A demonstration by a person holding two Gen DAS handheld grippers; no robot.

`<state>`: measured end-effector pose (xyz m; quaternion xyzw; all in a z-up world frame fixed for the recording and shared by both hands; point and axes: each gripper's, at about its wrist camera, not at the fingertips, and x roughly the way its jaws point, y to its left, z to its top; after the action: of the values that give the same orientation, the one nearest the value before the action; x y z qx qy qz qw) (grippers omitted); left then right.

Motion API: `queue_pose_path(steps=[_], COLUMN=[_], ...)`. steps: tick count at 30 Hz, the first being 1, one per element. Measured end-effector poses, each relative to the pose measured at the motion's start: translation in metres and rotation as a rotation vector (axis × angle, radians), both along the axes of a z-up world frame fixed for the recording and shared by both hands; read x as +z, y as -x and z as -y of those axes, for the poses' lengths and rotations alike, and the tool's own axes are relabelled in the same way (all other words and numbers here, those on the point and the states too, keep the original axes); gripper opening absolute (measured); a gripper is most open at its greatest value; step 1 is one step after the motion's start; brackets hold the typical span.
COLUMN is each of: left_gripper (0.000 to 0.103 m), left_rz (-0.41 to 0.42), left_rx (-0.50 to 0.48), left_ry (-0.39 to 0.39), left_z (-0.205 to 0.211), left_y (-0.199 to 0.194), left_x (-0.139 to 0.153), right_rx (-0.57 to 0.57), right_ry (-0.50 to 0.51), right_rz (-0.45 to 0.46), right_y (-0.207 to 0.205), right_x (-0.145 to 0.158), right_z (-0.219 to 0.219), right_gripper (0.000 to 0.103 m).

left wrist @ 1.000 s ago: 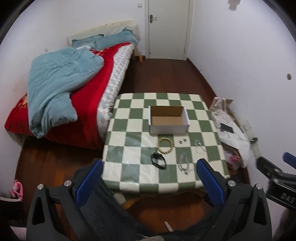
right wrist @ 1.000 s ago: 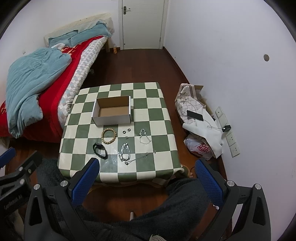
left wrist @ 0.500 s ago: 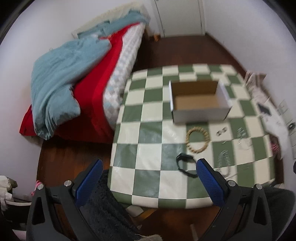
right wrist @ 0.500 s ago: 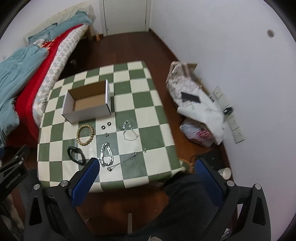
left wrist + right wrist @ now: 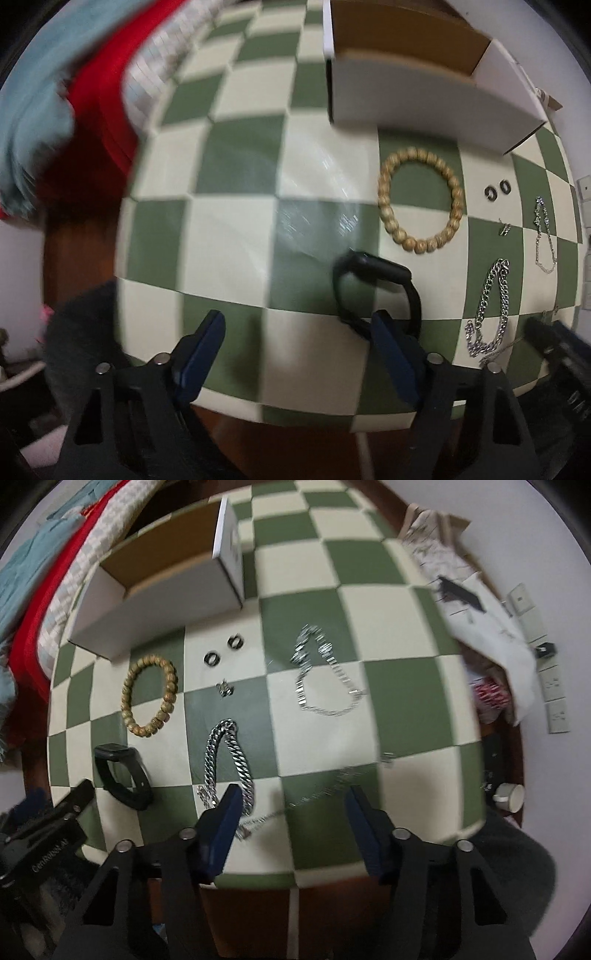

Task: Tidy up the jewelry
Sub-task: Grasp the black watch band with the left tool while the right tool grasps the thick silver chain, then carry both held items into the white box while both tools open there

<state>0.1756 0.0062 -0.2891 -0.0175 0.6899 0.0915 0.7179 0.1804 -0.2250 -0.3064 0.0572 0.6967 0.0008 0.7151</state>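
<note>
Both grippers lowered toward table (image 5: 236,229), "GenRobot.AI" label

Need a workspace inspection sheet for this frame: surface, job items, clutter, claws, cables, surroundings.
Surface: checkered table, green and cream.
Job's things: open cardboard box, inside hidden; wooden bead bracelet; black band; thick silver chain; thin silver chain; two dark rings, all lying loose on the table.
Clutter: nothing seen on the table.
Grippers: left claw open, near the black band; right claw open, near the thick silver chain.
Cables: nothing seen.
Surroundings: bed, bags on floor.
</note>
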Motion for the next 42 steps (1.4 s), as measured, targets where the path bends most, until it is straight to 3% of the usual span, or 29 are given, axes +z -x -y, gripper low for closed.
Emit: queue_pose_path(steps=[3,7,12,15,17,18,24,32,42], left_gripper=[0.048,0.009,0.006,0.006,0.006,0.006,0.005,0.005,0.005], left_rz=[-0.033,0.011,0.047,0.078,0.085,0.087,0.160,0.258,0.378], left_rx=[0.016,-0.003,-0.099,-0.141,-0.139,-0.134,-0.144,-0.143,-0.122], left_ry=[0.050,0.079,-0.034,-0.114,-0.121,-0.121,-0.145,-0.131,-0.081], left_z=[0.002,0.007,0.013,0.015,0.014,0.014,0.017,0.027,0.029], left_y=[-0.002,-0.001,0.003,0.008,0.012,0.013,0.020,0.017,0.005], left_x=[-0.016,-0.010,-0.003,0.003,0.001,0.002,0.007,0.041,0.093], right_rx=[0.000,0.008,0.058,0.096,0.106,0.114,0.060,0.012,0.037], right_ry=[-0.015,-0.020,0.058,0.093,0.094,0.098,0.057,0.020,0.090], right_rz=[-0.020,-0.037,-0.019,0.025,0.050,0.063,0.092,0.238,0.356], right_y=[-0.001,-0.001,0.003,0.007,0.009,0.010,0.001,-0.004,-0.013], right_x=[-0.017,-0.031,-0.033,-0.031,-0.029,-0.027,-0.022,0.042,0.087], right_z=[-0.010,-0.021,-0.038,-0.051,-0.057,-0.060,-0.047,-0.029,-0.027], right_gripper=[0.057,0.057,0.057,0.051,0.036,0.009,0.008,0.008,0.008])
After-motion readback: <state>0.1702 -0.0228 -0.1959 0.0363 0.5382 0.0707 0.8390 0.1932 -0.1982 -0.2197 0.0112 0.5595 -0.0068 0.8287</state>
